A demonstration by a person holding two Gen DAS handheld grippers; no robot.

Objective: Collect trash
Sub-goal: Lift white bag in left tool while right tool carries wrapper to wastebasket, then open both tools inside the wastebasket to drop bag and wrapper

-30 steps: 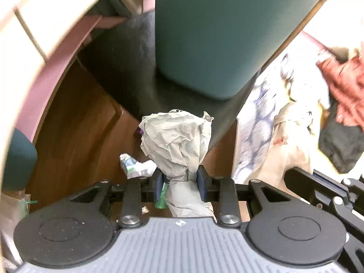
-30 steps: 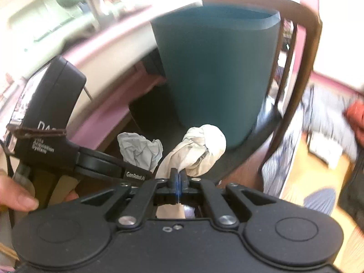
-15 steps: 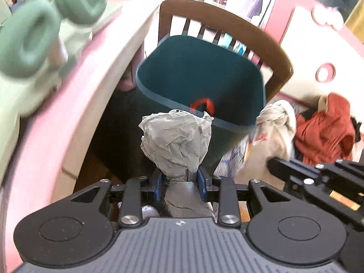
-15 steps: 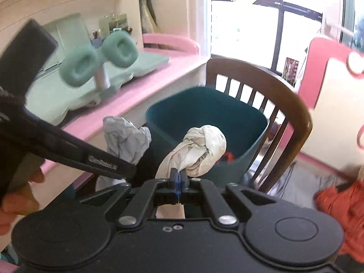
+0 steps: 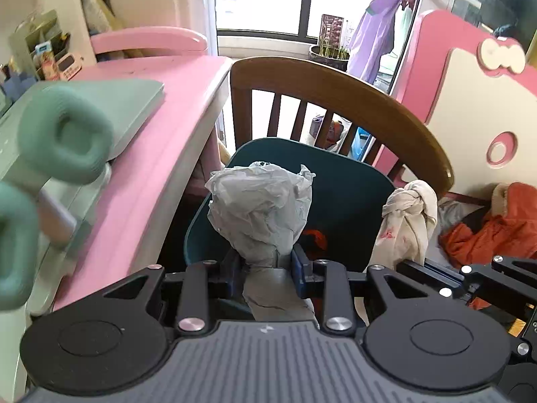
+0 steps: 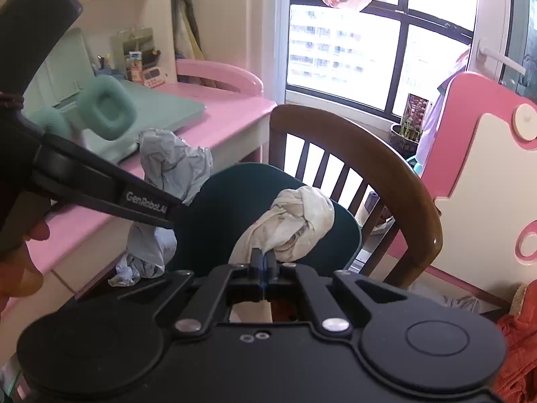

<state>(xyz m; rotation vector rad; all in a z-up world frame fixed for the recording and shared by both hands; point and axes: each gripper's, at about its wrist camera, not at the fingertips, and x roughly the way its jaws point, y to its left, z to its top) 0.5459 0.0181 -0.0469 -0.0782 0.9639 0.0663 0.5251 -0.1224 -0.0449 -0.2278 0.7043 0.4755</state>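
Both loads have risen from floor level to the teal bin [image 5: 349,194] on the chair [image 5: 335,90]: your left tongs [image 5: 266,265] clamp crumpled grey paper [image 5: 260,211], right tongs [image 6: 263,262] pinch the knotted cloth [image 6: 295,221]. Release comes next.

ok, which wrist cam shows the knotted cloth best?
The right wrist view: the cloth sits centre frame, knot and tail clear, pinched in the right gripper's shut jaws above the bin. The left wrist view shows it only at the right side, smaller, its lower end hidden behind the right gripper.
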